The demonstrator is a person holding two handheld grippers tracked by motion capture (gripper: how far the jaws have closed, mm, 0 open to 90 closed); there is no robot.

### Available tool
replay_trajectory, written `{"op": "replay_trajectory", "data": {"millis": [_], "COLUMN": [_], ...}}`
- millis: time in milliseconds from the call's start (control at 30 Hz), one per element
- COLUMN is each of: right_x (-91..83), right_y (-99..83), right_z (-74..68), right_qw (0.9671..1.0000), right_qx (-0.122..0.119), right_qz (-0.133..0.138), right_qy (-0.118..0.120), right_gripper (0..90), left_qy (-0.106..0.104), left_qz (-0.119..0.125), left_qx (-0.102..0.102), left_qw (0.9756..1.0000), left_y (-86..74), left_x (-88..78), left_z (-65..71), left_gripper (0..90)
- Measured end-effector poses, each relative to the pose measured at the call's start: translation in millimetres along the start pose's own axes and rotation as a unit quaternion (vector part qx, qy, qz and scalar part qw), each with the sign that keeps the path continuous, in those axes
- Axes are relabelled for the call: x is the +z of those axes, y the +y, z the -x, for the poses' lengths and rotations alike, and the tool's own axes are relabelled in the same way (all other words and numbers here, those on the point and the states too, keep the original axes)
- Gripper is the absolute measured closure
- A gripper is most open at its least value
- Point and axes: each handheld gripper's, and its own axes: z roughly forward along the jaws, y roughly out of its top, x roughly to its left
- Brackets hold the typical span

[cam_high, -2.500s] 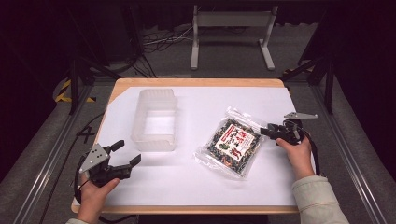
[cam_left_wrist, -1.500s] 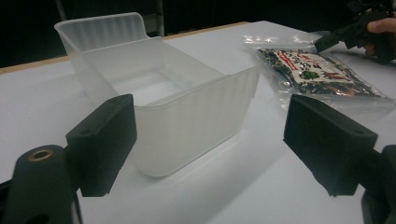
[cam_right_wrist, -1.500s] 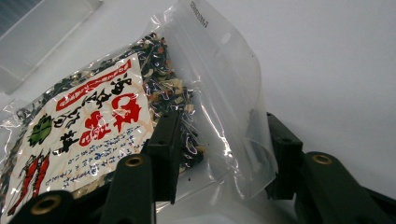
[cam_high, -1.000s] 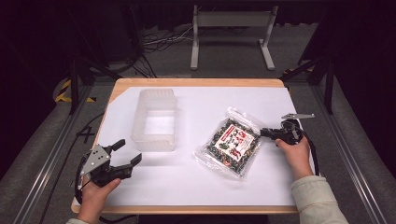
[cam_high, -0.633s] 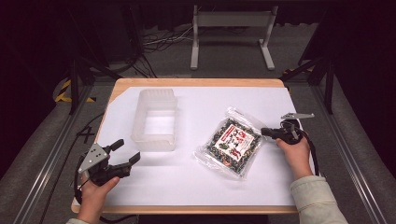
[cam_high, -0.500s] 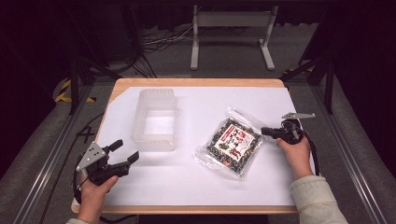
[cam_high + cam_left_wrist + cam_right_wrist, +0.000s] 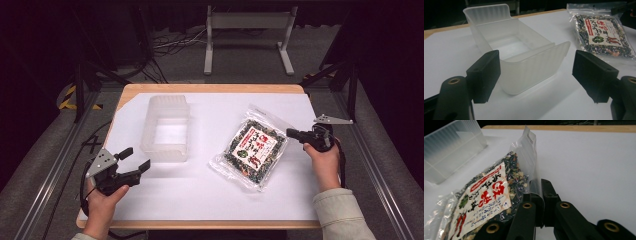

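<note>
Worktop (image 7: 210, 200), white-covered. Clear plastic bin (image 7: 166, 128) left of centre, upright, empty. Dried-vegetable packet (image 7: 255, 147) right of centre, flat. Right tongs (image 7: 541, 202) just closed, clamped on packet's clear edge. Left tongs (image 7: 134, 159) apart, idle near bin. Step: grasp done. Next, likely: lift and carry to bin without the film slipping.
</note>
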Motion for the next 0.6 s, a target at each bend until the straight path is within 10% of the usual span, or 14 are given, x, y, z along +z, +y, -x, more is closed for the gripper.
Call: {"op": "replay_trajectory", "data": {"millis": [600], "right_x": [-60.2], "right_y": [57.9], "right_z": [-49.7], "right_qw": [0.9933], "right_qx": [-0.083], "right_qz": [0.077], "right_qy": [0.025], "right_gripper": [90.0], "left_qy": [-0.012], "left_qz": [0.015], "left_qx": [-0.003], "left_qw": [0.9998], "left_y": [26.3], "left_x": [9.8], "left_z": [12.3], "left_gripper": [23.5]}}
